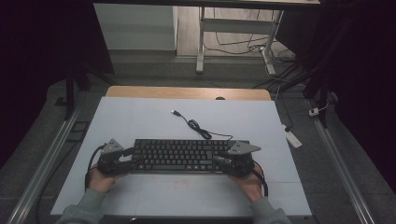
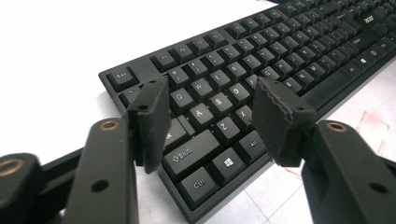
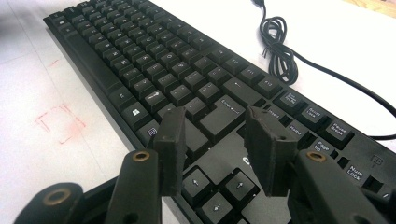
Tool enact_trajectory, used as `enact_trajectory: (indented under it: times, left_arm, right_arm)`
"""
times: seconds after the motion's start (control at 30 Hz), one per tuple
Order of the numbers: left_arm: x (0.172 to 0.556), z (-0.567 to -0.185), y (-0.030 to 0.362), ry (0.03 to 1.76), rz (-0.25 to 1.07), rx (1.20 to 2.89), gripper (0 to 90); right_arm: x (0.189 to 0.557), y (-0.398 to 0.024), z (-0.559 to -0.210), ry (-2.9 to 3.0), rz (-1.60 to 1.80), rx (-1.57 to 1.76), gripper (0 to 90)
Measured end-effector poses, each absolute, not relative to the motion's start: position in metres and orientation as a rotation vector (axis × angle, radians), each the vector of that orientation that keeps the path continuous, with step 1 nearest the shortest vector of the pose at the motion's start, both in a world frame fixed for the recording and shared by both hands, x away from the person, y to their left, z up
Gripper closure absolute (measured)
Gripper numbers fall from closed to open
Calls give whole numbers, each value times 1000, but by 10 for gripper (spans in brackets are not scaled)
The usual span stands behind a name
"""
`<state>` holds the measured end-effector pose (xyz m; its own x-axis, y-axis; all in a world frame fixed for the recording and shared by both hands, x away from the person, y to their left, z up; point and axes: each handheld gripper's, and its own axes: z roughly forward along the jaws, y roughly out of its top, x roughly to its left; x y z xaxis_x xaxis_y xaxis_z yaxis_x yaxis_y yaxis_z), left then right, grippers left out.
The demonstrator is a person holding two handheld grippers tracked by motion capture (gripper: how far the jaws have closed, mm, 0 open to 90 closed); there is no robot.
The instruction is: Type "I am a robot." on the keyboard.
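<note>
On the white board point(image 1: 140, 121) covering the table, a bit nearer the person's side than the middle, sits a black full-size keyboard point(image 1: 180, 155), lying flat w/ its long edge running left to right. Low-profile dark keys w/ pale legends, wide spacebar, arrow cluster and nav block at the right end. Its black cable point(image 1: 198, 128) comes off the back edge, has a small bundled loop, then runs out to a USB plug point(image 1: 173, 112) lying loose on the board.

Left gripper point(image 2: 212, 119) is at the kbd's left end, jaws apart and hanging over the Shift/Ctrl corner, nothing pinched between the pads as far as I can see. No earlier look so that's all I've got on it.

Right gripper point(image 3: 215, 151) is at the right end, jaws also spread, hovering above the arrow keys/Enter area, not gripping anything.

There's faint red marker scribble point(image 3: 60, 123) on the board just in front of the kbd.
</note>
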<state>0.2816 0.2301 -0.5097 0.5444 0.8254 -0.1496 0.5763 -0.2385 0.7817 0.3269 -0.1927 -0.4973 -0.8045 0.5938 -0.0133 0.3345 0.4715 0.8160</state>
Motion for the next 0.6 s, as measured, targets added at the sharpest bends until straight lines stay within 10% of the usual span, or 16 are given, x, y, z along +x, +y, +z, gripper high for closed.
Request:
enact_trajectory:
  times: [0.27,0.6]
  left_arm:
    - [286,-507,220,1098,361,1987,553]
    - [292,-496,193,945,309,2093,886]
  right_arm:
    - [327,-195,-497,2418,1257,799,586]
    - [327,-197,-497,2418,1250,801,586]
